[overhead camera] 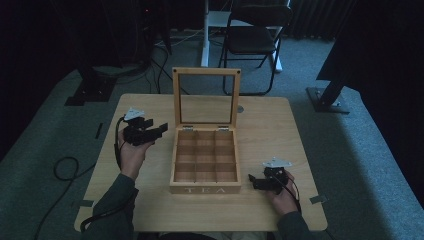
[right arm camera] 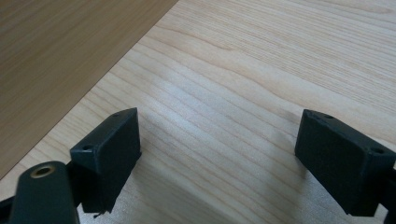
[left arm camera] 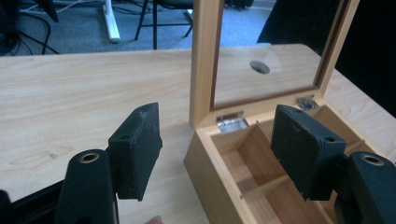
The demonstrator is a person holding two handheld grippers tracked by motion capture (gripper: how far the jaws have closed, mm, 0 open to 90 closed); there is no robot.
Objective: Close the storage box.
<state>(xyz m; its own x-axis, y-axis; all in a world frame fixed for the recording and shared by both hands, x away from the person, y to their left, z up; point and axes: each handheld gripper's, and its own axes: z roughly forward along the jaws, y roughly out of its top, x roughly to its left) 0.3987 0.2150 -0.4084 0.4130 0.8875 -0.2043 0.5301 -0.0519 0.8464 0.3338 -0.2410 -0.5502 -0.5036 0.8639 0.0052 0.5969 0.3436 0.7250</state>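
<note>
Dim room with grey carpet; one pale wooden table point(overhead camera: 270, 130) stands at centre, and one black folding chair point(overhead camera: 252, 37) stands behind it beside a white post. On the table sits one wooden tea box point(overhead camera: 205, 165), its front wall lettered "TEA". Its glass-paned lid point(overhead camera: 206, 97) stands upright on two metal hinges, one of them point(left arm camera: 232, 122) close in the left gripper view. The interior is divided into what appear to be nine compartments, three by three, though the dim high view makes the count uncertain; those visible hold nothing.

Two grippers are present, one in each hand. The left gripper point(overhead camera: 159, 131) is held above the table just left of the box's rear corner, jaws pointing toward it. In its own view the left gripper point(left arm camera: 219, 154) has its jaws spread wide, one over bare table and the other over the box's rear compartments, touching nothing. The right gripper point(overhead camera: 250, 180) lies low just right of the box's front corner. In its own view the right gripper point(right arm camera: 219, 154) is likewise wide open, gripping nothing, with wood grain between the jaws and the box's side wall at upper left.
</note>
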